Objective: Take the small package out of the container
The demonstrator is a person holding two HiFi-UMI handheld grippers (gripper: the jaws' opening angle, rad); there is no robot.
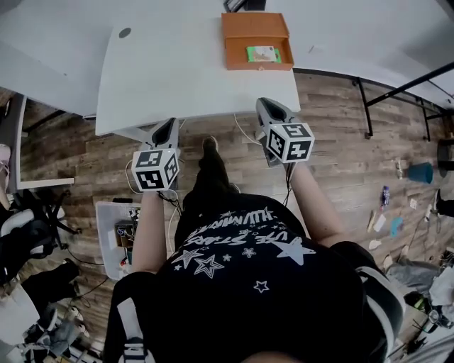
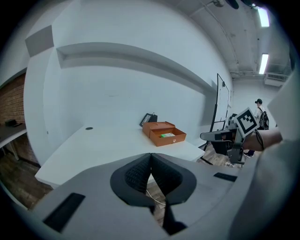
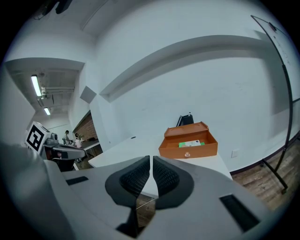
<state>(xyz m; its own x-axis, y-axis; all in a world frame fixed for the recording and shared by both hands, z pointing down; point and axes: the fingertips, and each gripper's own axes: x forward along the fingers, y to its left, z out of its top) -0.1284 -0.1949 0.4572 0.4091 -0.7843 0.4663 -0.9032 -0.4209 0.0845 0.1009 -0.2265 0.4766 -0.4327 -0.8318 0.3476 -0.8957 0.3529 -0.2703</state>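
An open orange box (image 1: 259,64) stands at the far right of the white table (image 1: 184,71), its lid folded back. Inside lies a small green and white package (image 1: 263,54). Both grippers hover over the floor just short of the table's near edge, well away from the box. My left gripper (image 1: 169,126) is shut with nothing in it. My right gripper (image 1: 268,105) is shut and empty too. The left gripper view shows the box (image 2: 172,138) and package (image 2: 167,135) beyond the closed jaws (image 2: 151,154). In the right gripper view the box (image 3: 188,151) and package (image 3: 189,144) lie ahead of the jaws (image 3: 151,157).
A black object (image 1: 245,5) stands behind the box. The table has a round cable hole (image 1: 125,32) at far left. On the wooden floor are a plastic bin (image 1: 117,234) at left, a black chair (image 1: 28,213), and clutter at right. A black-framed table (image 1: 397,92) stands right.
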